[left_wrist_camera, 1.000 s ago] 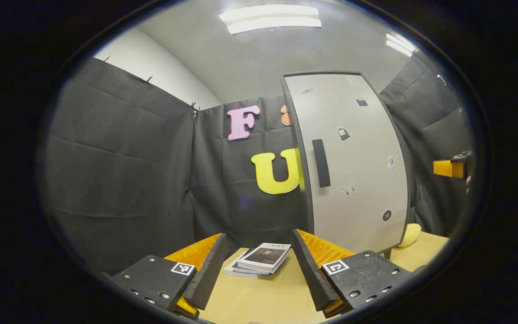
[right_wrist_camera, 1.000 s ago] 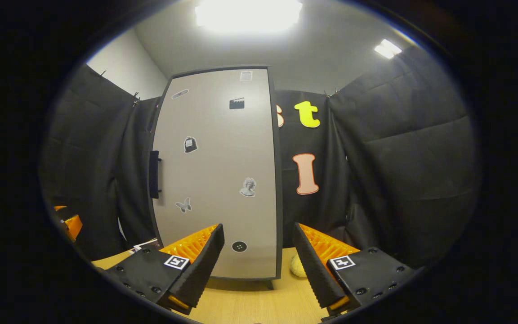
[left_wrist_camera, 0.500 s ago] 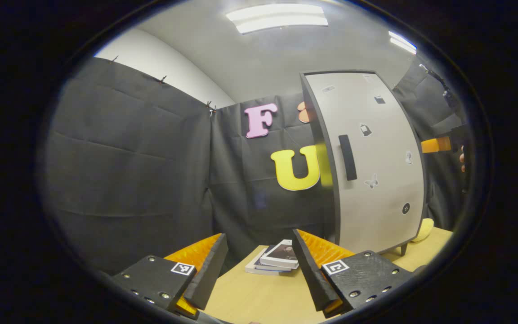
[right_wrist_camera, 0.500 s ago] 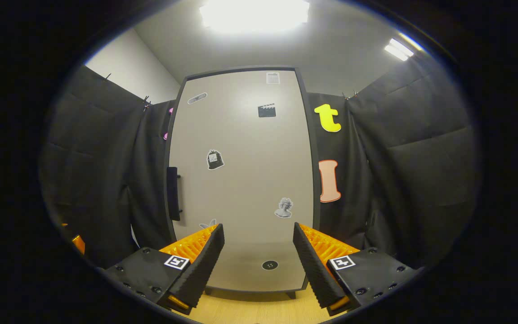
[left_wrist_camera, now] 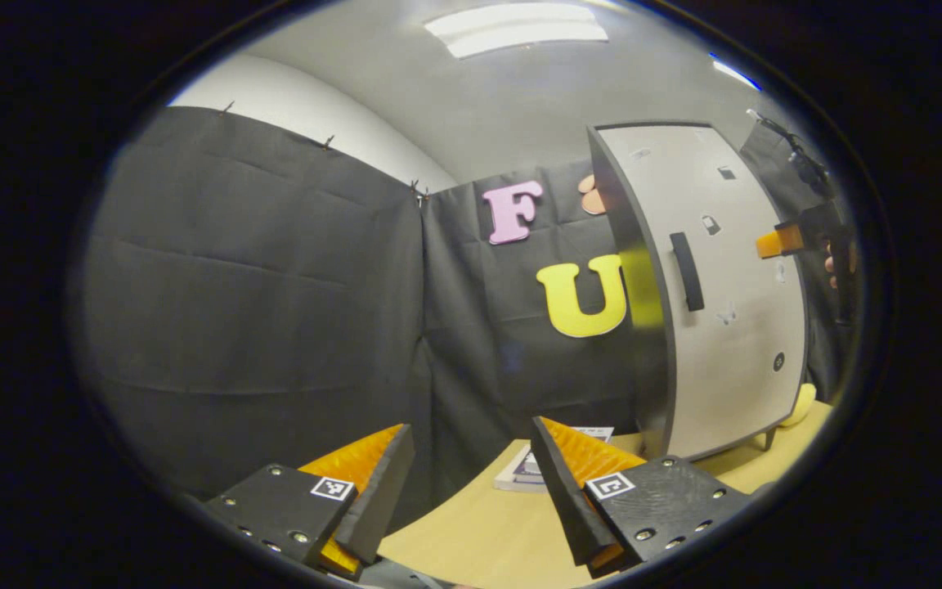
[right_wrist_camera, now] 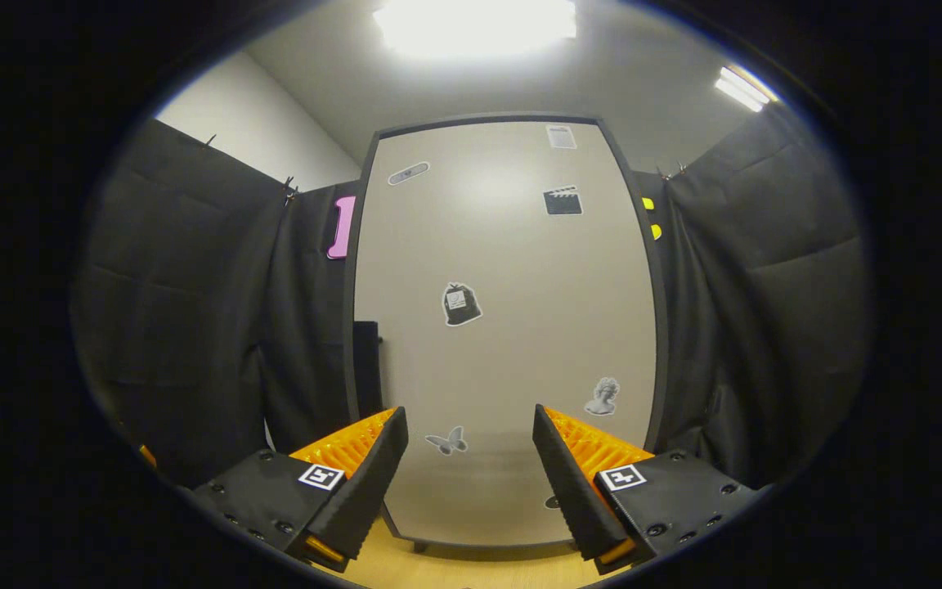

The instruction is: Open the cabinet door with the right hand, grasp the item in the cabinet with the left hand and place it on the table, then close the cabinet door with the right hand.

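While the cabinet door stood shut, its handle on the door's left edge was untouched, so opening was judged not yet begun. The item inside the cabinet was hidden. Right tool faced the door, near it, fingers wide apart and empty. Left tool hung left of the door, over the surface, equally spread and empty. Books lay beside the door's foot. All three steps remained.

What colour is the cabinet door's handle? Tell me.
Black, on the pale grey cabinet door; the handle shows best in the left gripper view.
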The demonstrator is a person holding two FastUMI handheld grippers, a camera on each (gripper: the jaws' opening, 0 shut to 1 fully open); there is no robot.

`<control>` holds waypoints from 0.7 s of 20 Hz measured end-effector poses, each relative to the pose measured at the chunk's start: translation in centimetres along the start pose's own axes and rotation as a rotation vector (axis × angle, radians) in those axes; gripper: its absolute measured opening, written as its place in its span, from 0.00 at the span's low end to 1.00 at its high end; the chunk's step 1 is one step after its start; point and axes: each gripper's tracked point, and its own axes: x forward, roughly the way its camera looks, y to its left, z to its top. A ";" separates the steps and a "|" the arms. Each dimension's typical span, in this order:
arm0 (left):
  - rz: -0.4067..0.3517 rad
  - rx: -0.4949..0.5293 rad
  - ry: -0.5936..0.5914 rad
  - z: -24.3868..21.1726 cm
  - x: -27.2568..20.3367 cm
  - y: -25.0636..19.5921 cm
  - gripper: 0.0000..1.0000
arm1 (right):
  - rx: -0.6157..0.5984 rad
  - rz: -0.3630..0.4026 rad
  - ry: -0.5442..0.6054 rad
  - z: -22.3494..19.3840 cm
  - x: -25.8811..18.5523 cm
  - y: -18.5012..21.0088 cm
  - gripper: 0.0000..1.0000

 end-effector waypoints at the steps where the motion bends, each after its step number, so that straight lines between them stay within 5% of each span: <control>1: 0.008 0.001 0.003 -0.2 0.1 0.5 0.87 | 0.002 0.008 0.003 0.0 0.5 0.6 0.97; 14: 0.106 -0.009 0.073 -4.1 0.6 6.8 0.87 | 0.028 0.055 0.057 -0.6 7.2 6.2 0.97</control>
